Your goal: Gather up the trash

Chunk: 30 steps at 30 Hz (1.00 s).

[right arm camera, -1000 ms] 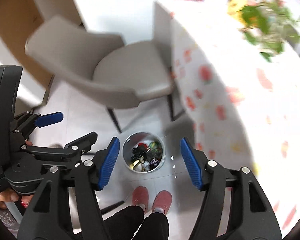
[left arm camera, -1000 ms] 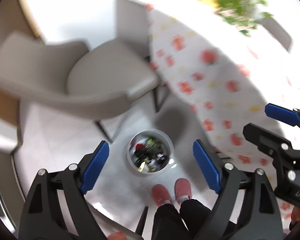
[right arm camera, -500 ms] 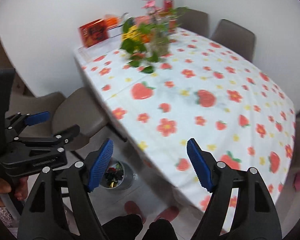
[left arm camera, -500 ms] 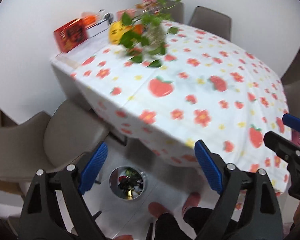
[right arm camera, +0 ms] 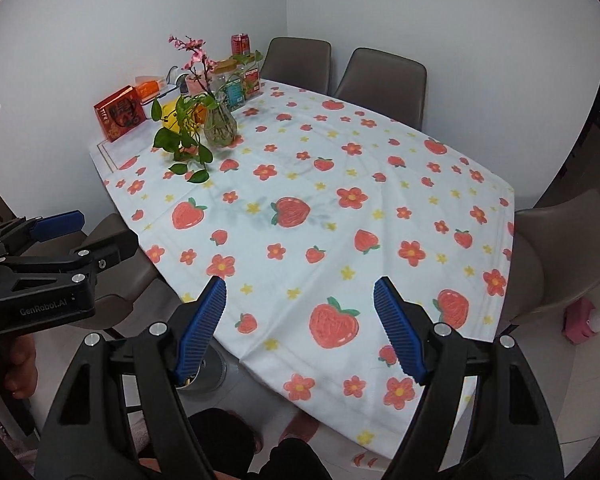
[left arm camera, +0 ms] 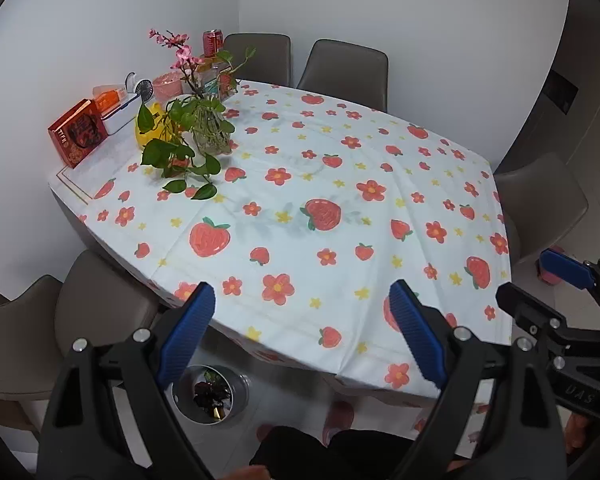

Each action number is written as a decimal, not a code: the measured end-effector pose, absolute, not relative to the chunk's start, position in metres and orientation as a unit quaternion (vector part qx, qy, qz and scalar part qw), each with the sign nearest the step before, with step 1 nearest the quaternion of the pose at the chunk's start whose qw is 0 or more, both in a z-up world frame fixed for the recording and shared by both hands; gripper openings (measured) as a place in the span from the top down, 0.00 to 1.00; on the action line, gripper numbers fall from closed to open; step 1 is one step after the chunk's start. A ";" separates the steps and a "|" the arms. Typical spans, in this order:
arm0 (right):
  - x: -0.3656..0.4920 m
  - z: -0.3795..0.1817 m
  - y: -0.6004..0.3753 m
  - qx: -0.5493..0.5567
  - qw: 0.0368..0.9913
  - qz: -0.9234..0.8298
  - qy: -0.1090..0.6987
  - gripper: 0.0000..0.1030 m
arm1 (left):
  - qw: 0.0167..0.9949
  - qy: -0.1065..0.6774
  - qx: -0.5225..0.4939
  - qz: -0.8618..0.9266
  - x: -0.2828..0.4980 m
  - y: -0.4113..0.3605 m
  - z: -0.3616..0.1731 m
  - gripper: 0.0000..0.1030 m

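Note:
A round metal trash bin (left arm camera: 210, 396) with trash inside stands on the floor beside the near table edge; in the right wrist view only its rim (right arm camera: 210, 374) shows behind a finger. My left gripper (left arm camera: 300, 326) is open and empty, held above the near edge of the table (left arm camera: 340, 184). My right gripper (right arm camera: 300, 320) is open and empty, over the same edge of the table (right arm camera: 380, 160). Each gripper shows in the other's view, the right one (left arm camera: 560, 280) and the left one (right arm camera: 60, 228). No loose trash shows on the strawberry-print cloth.
At the far left of the table stand a vase of green plants (left arm camera: 206, 132), a red box (left arm camera: 78, 132), a red can (left arm camera: 213, 42), jars and a small fan. Grey chairs (left arm camera: 346, 68) surround the table. My legs and pink slippers are below.
Both views swung up from the floor and bin to the tabletop. The bin moved from frame centre to the bottom left. Both grippers stayed open.

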State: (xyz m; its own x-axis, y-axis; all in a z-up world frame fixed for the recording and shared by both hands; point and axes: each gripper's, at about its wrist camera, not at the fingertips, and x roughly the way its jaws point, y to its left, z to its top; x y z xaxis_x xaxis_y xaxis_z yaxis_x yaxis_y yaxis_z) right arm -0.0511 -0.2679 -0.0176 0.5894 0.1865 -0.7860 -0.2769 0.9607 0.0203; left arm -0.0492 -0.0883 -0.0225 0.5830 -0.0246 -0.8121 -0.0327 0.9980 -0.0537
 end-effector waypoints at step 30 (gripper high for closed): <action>-0.042 0.002 -0.278 0.004 0.901 0.064 0.429 0.28 | 0.890 0.456 0.023 -0.027 -0.028 -0.086 0.006 0.14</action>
